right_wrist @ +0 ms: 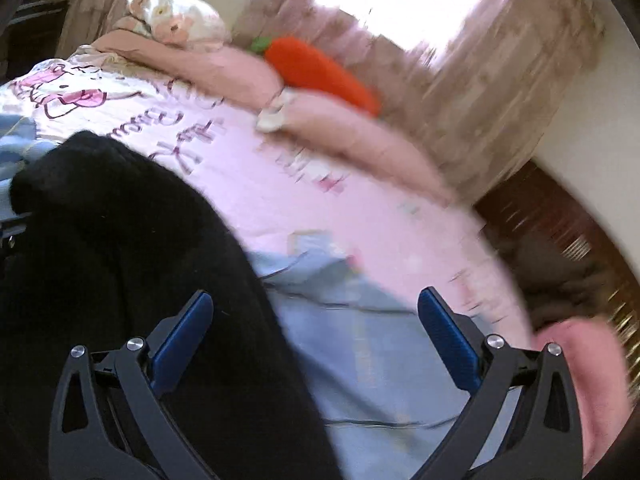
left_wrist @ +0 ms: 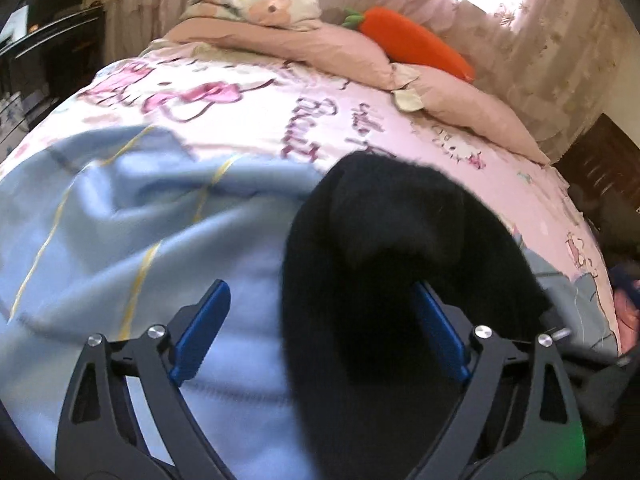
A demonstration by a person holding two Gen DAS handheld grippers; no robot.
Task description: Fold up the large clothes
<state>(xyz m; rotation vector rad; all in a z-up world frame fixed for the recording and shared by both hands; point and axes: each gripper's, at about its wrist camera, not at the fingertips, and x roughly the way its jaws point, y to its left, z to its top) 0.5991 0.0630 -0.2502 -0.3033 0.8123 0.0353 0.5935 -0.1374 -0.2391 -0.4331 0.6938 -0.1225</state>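
Note:
A black knitted garment (left_wrist: 384, 248) lies bunched on a light blue blanket (left_wrist: 140, 220) on the bed. In the left wrist view my left gripper (left_wrist: 322, 300) is open, its blue pads wide apart; the black cloth drapes over the right finger (left_wrist: 438, 336) and fills the right half of the gap. In the right wrist view the same black garment (right_wrist: 120, 248) fills the lower left. My right gripper (right_wrist: 316, 308) is open above the blue blanket (right_wrist: 380, 352), with its left finger (right_wrist: 184, 332) over the black cloth. The right view is motion-blurred.
The bed has a pink cartoon-print cover (left_wrist: 256, 116). Pink pillows (left_wrist: 320, 48), a flowered pillow (left_wrist: 256, 0) and an orange carrot plush (left_wrist: 416, 42) lie at its head. Curtains (left_wrist: 560, 64) hang behind. Dark furniture (left_wrist: 52, 40) stands at the left.

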